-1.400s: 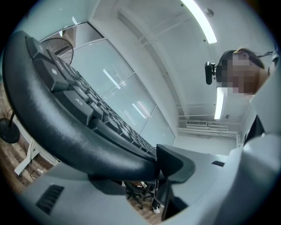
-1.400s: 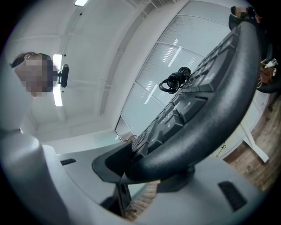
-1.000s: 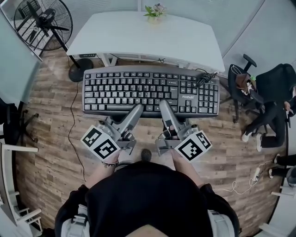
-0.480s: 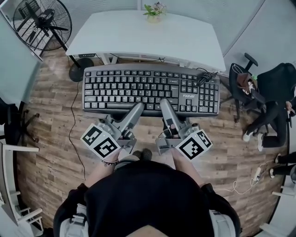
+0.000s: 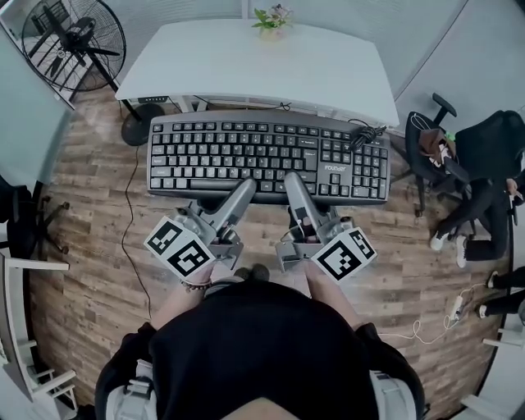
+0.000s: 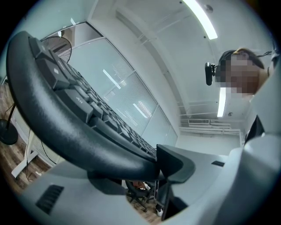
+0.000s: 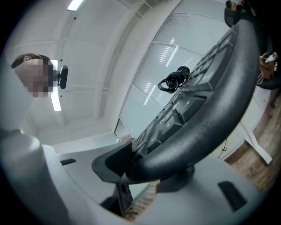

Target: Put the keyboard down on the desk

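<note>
Midway through: lifted and carried, not yet set down. Gripping the keyboard point(image 5: 267, 158) by its near long edge with both tongs, holding it roughly level in the air just ahead of them, above the wood-plank floor point(image 5: 90, 246).

With the left tongs point(image 5: 243, 190), pinching the rounded front rim: upper pad down on the key side, lower jaw under the casing, as seen in the left gripper view. With the right tongs point(image 5: 294, 185), clamping the same rim in the same way, just beside the left pair and nearer the number pad. Gripping close together near the middle, so leaving both long ends overhanging to either side of the tongs. Carrying a coiled cable point(image 5: 363, 137) as well, perched on the far right corner, beyond the right tongs.

Ahead of the tongs, past the keyboard's far edge: the white desk point(image 5: 262, 61), bare but for a small potted plant point(image 5: 274, 18) at its far side, well beyond the tongs. Judging from the head view, near the desk's front edge but not yet over the top, and not touching it.

Left to do, by the look of it:
- Carry forward until fully over the tabletop.
- Lower flat onto it.
- Spread both tongs and draw back.

Worth watching: the cable slipping off, and an end dipping during the lowering, given so narrow a central hold.
</note>
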